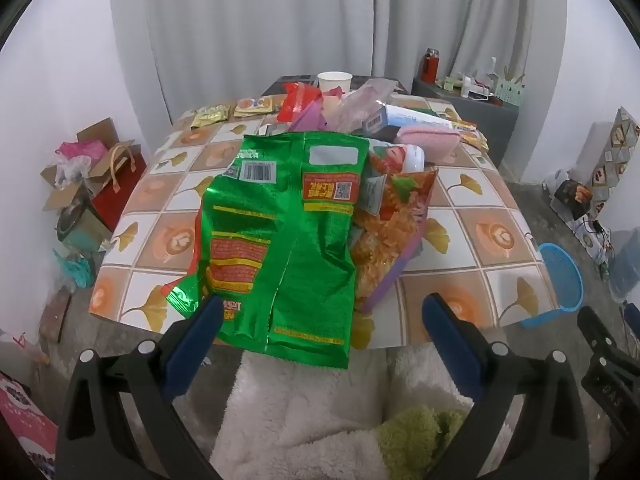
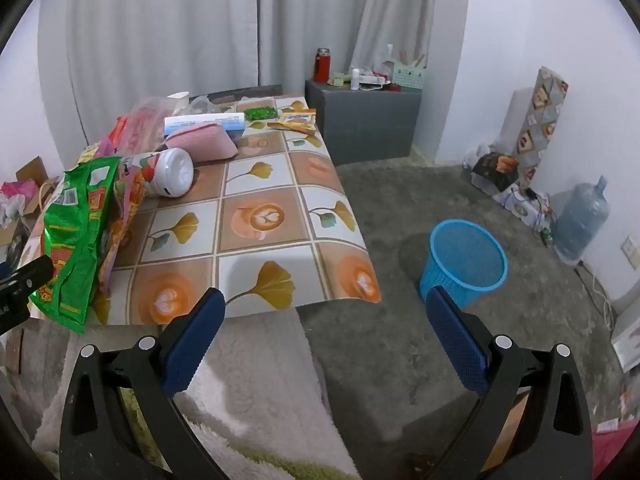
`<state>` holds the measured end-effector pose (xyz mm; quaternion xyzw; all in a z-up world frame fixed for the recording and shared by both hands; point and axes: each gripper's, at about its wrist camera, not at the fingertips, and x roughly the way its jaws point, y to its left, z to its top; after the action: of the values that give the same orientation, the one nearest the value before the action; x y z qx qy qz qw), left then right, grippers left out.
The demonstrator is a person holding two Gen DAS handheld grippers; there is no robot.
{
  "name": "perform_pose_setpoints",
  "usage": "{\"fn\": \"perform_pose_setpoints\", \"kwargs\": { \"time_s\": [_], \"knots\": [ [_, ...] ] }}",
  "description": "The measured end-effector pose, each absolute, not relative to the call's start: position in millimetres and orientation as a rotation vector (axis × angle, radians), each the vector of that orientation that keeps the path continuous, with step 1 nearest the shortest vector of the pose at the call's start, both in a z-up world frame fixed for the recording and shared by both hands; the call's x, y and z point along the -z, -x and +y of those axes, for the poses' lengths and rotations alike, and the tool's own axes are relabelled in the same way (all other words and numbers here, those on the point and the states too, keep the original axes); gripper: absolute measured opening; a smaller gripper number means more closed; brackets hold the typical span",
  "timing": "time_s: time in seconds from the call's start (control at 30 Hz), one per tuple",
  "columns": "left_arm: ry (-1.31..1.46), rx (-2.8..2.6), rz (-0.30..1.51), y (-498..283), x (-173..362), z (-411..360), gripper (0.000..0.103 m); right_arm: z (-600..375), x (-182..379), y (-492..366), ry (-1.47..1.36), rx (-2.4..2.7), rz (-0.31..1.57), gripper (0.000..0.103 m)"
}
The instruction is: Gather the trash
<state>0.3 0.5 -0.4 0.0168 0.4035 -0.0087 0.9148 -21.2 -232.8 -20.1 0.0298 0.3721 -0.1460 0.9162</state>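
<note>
A large green snack bag [image 1: 280,240] lies on the patterned table [image 1: 472,224], its near end hanging over the front edge; it also shows in the right wrist view [image 2: 76,232]. An orange-red snack bag [image 1: 392,232] lies under it to the right. My left gripper [image 1: 322,312] is open and empty, its fingers either side of the green bag's near end. My right gripper [image 2: 326,308] is open and empty, in front of the table's front right corner. A blue mesh waste basket [image 2: 464,260] stands on the floor right of the table.
More wrappers, a white paper cup [image 1: 335,80], a white jar [image 2: 174,174], a pink pouch [image 2: 204,142] and a box [image 2: 204,123] crowd the table's far half. Cardboard boxes and bags [image 1: 88,184] stand left. A grey cabinet [image 2: 368,120] and water jug [image 2: 582,220] stand right.
</note>
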Motion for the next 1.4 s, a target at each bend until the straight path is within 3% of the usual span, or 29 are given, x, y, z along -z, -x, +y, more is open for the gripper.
{"fn": "perform_pose_setpoints", "kwargs": {
  "time_s": [1.4],
  "knots": [
    [-0.032, 0.014, 0.856, -3.6, 8.6, 5.2, 0.097, -236.0, 23.4, 25.1, -0.075, 0.296, 0.784, 0.096]
  ]
}}
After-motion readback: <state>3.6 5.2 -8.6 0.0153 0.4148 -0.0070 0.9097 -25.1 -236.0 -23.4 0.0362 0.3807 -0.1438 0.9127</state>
